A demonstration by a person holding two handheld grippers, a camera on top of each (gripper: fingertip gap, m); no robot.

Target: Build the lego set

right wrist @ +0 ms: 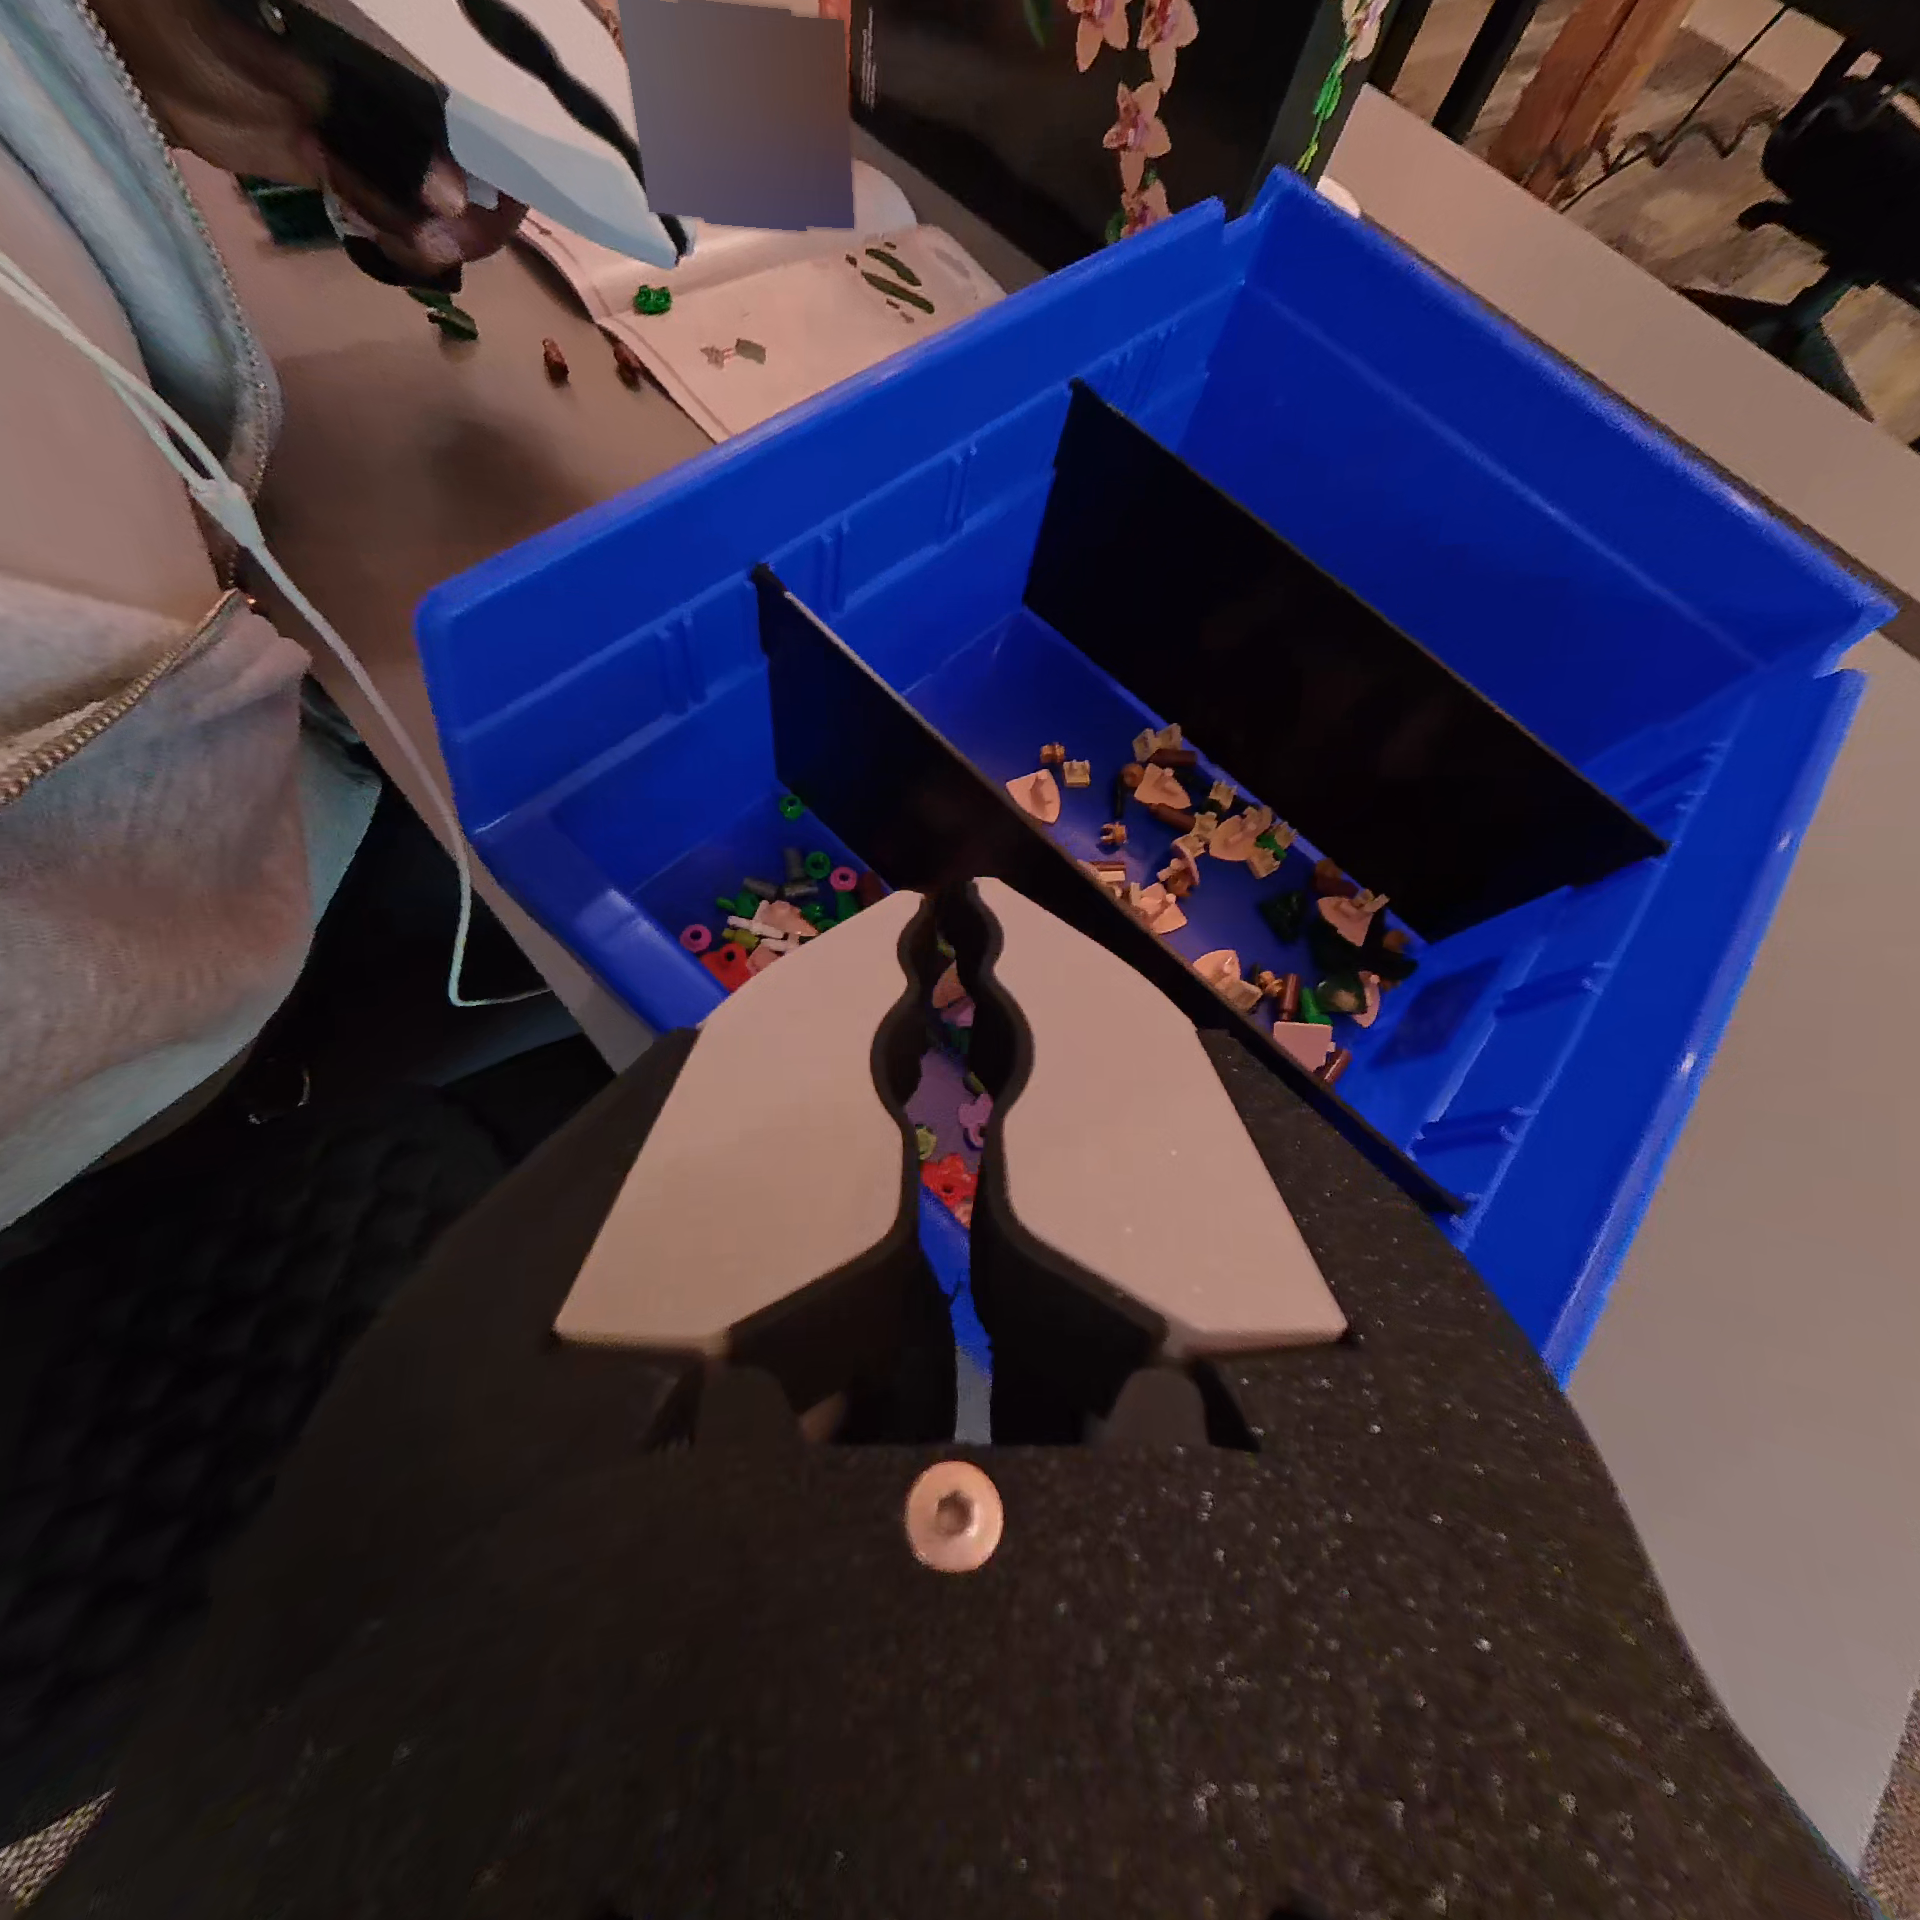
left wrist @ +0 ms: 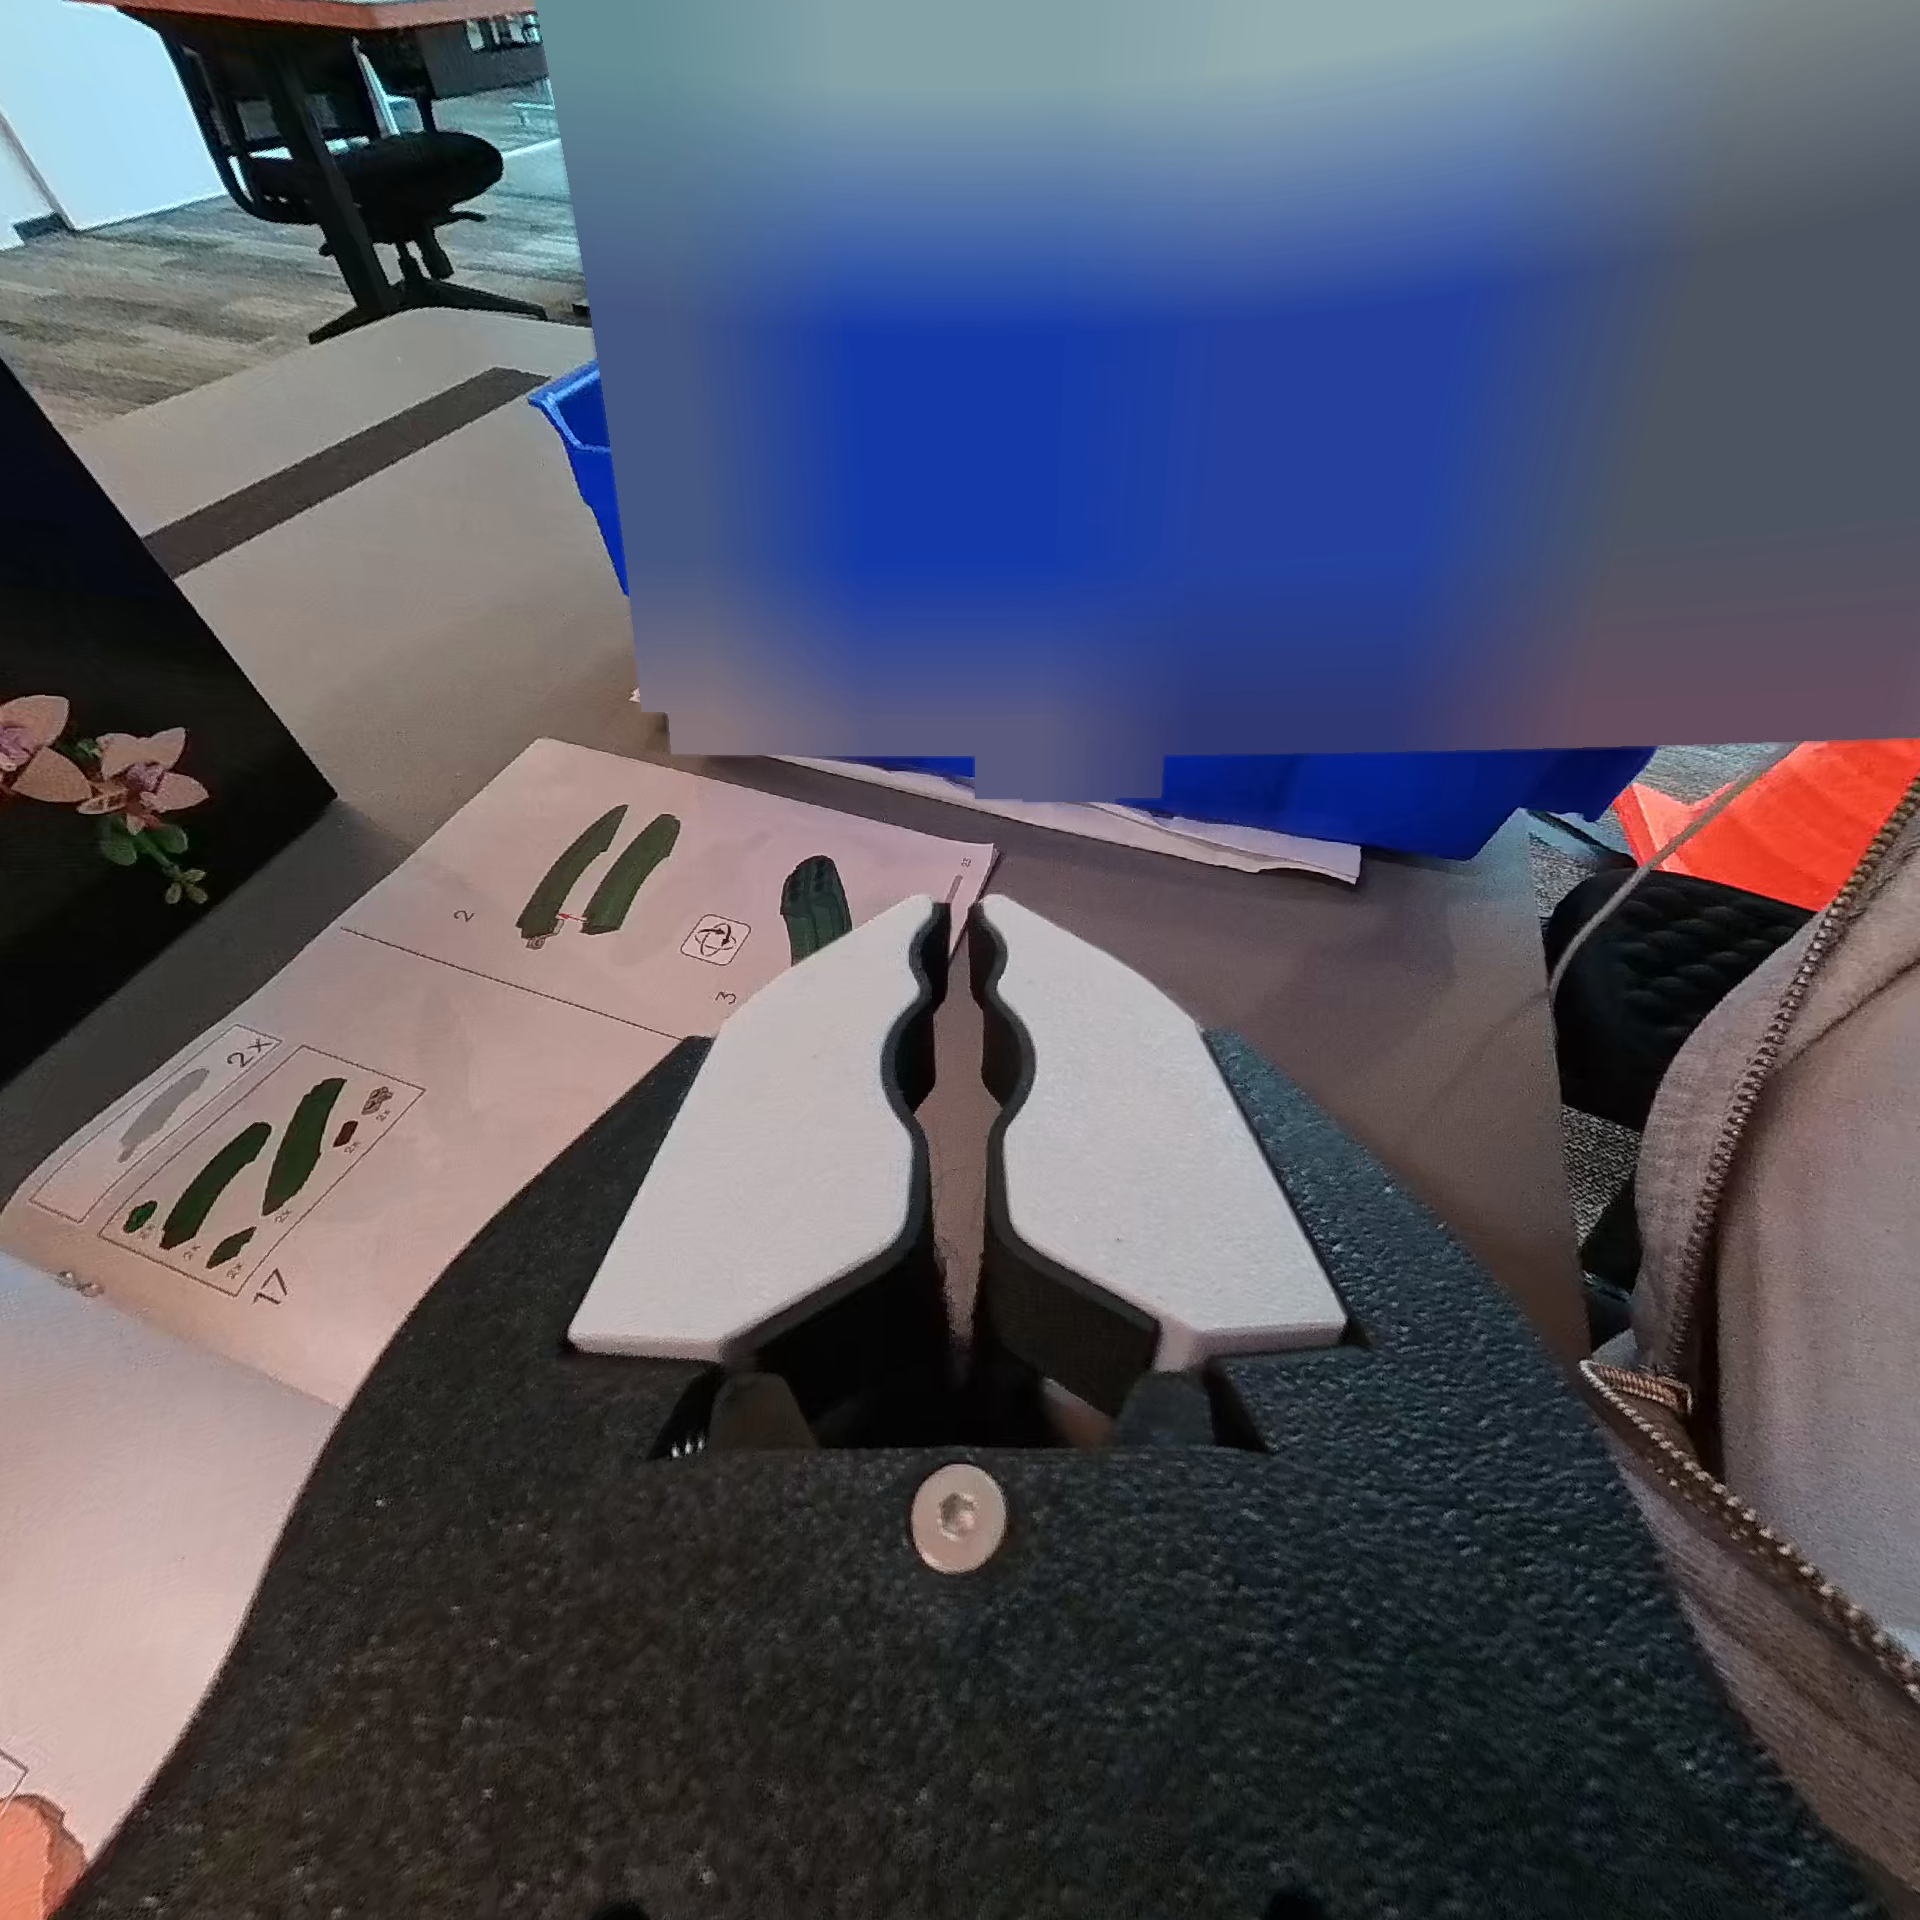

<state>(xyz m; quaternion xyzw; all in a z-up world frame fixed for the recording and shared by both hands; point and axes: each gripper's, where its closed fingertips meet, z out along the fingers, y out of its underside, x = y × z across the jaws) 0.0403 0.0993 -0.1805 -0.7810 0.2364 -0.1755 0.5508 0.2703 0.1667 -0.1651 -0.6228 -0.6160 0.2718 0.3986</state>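
Tool, left wrist view: left tool (left wrist: 958, 914), two pale grey fingers on a black textured body, tips nearly touching, gripping nothing; it hovers over the bench.
Booklet, left wrist view: open white paper instruction booklet (left wrist: 436, 997) lies flat on the grey bench (left wrist: 1299, 997), showing drawings of long dark green leaf pieces.
Box, left wrist view: black cardboard box with pink orchid picture (left wrist: 125, 790) stands at the left.
Tool, right wrist view: right tool (right wrist: 951, 896) closed and empty, poised above the bin's nearest compartment.
Bin, right wrist view: blue plastic bin (right wrist: 1403, 436) with two black dividers.
Pieces, right wrist view: small loose plastic bricks (right wrist: 1226, 842), tan, green and brown in the middle compartment; more, pink, red and green, in the nearest; far compartment's floor hidden.
Handling: likely light, rigid, slippery; best pinched across flat sides.
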